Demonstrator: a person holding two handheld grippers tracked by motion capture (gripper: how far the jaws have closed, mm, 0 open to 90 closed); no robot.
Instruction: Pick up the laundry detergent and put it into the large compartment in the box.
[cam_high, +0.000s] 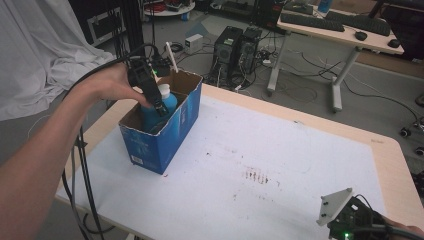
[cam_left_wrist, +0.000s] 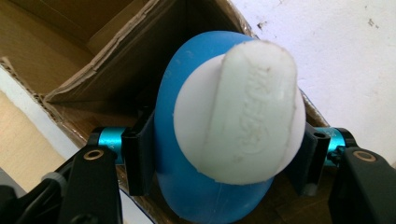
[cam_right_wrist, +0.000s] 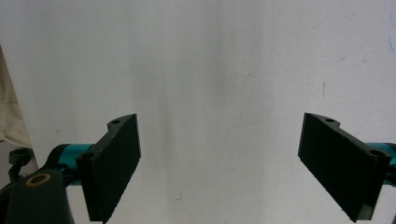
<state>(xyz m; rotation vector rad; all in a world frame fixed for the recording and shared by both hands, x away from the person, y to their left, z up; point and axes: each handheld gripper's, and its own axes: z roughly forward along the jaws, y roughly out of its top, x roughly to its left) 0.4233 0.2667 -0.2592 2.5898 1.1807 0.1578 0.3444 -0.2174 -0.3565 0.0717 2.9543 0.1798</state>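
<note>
A blue bottle (cam_high: 167, 102) with a white cap (cam_left_wrist: 243, 112) stands upright in an open blue cardboard box (cam_high: 165, 145) at the table's left. My left gripper (cam_high: 160, 107) reaches down into the box and is shut on the blue bottle (cam_left_wrist: 182, 140), its black pads (cam_left_wrist: 139, 154) pressed against both sides just below the cap. The bottle's lower part is hidden by the box walls. At the table's front right corner my right gripper (cam_right_wrist: 219, 168) stands open over the white sheet, with nothing between its pads (cam_right_wrist: 114, 168).
A white sheet (cam_high: 280, 165) covers most of the wooden table (cam_high: 395, 165), with a few reddish stains (cam_high: 255, 176) near its middle. Beyond the table are computer towers (cam_high: 235, 47), cables and a desk (cam_high: 340, 30). A white cloth (cam_high: 40, 50) hangs at the far left.
</note>
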